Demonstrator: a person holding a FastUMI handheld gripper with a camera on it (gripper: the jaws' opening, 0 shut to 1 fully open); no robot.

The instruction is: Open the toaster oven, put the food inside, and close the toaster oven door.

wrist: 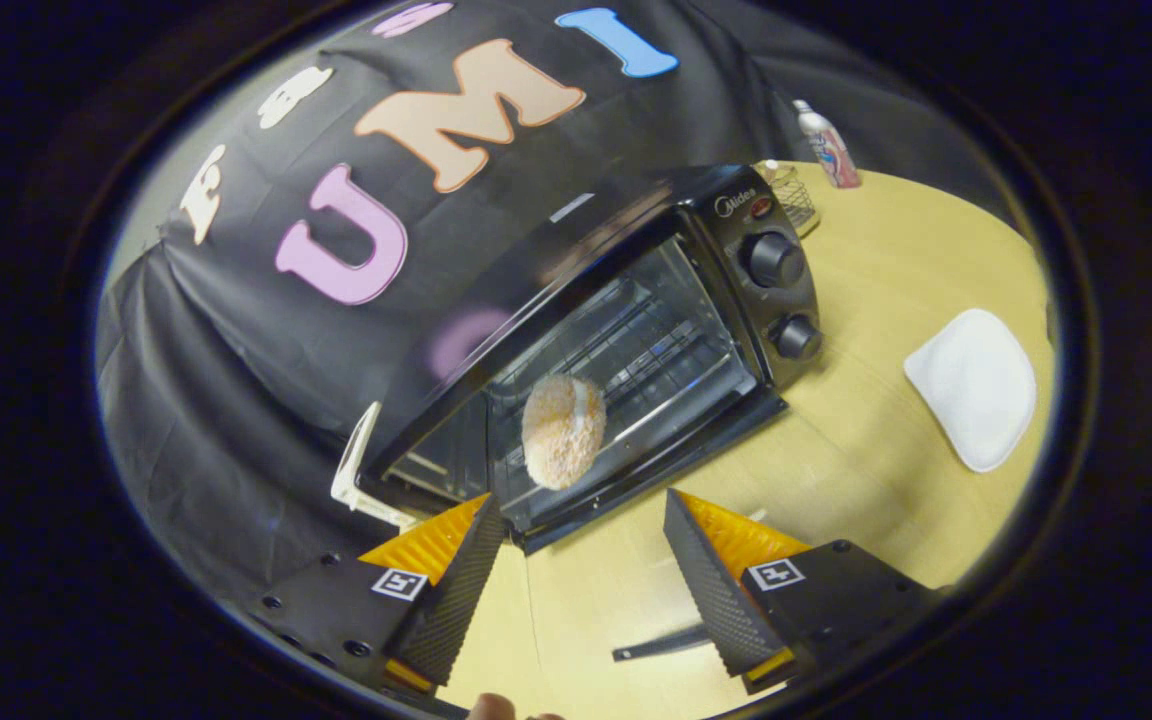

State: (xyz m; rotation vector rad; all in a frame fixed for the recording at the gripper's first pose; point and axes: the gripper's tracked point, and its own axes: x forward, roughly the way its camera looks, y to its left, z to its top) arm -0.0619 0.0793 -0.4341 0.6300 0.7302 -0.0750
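Toaster oven point(636, 330) rear hidden by its top; bottle point(829, 146) label too small; door state prob. open, unclear.

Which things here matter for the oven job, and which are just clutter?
For the job: toaster oven, its door, the food inside, the open gripper.

Lying about: white pad, bottle, wire basket on the table.

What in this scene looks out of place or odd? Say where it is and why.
The round breaded food sits inside the toaster oven, whose door seems down. Nothing looks spilled or damaged. The tool is open just before the oven, gripping nothing.
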